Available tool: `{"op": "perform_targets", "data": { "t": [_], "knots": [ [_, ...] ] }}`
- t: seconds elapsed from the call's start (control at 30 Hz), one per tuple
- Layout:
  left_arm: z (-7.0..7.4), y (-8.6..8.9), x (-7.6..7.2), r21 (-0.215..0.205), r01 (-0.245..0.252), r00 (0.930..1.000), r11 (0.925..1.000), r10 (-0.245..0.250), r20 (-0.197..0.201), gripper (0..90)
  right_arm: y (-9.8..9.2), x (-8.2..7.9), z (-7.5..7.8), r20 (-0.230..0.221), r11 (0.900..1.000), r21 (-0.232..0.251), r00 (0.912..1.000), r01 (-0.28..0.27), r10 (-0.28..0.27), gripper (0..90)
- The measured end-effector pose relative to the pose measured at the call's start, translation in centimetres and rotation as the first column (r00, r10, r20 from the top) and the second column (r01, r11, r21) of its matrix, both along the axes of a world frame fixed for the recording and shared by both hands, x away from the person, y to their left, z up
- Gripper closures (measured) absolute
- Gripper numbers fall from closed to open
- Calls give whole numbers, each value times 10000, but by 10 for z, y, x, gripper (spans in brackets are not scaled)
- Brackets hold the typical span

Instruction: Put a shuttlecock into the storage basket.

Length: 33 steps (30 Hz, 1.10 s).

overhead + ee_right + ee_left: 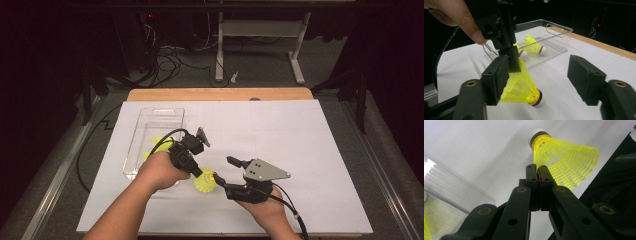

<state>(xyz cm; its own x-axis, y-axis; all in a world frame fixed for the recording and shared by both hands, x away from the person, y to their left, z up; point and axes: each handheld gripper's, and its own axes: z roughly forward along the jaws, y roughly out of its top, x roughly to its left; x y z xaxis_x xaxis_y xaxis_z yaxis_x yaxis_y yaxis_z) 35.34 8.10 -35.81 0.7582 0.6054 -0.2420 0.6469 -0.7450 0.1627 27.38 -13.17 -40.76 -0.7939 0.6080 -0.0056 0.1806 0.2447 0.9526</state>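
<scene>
The left gripper (196,172) has its jaws clamped on the skirt rim of a yellow shuttlecock (204,182), which sits just above the white sheet (300,150) near the table's front edge, a little left of centre. In the left gripper view the pinch takes only a thin edge of the mesh (564,162), with the white cork (537,133) pointing away from the jaws. The right gripper (541,75) stands with its jaws apart on either side of the same shuttlecock (520,87); one pad seems to lie against the skirt, though the angle makes that hard to settle, and the other is well clear.

The clear plastic box (150,135) rests toward the sheet's left edge, just beyond the left hand (160,172), and holds two more shuttlecocks (534,46).

The main risk, as I judge it, is the shallow grip: the flexible mesh could slip out or fold during the carry to the box, dropping the shuttlecock onto the sheet. A second is the right pad snagging the skirt as the grippers part, tugging it free. The box wall is also close, and a low swing could knock it.
</scene>
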Motion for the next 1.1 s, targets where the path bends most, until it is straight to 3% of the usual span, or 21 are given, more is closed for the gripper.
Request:
{"op": "perform_targets", "data": {
  "t": [0.27,1.1],
  "knots": [
    [-2,3,1,-2,-57,10000,10000,57,-13,894,-30,1,-5,-168,9981,-132,9980,604,-606,170],
    [-1,10,1,29,-102,9999,9999,102,65,893,-112,-5,-29,-14,9745,-531,9759,2179,-2183,37]
  ]
}}
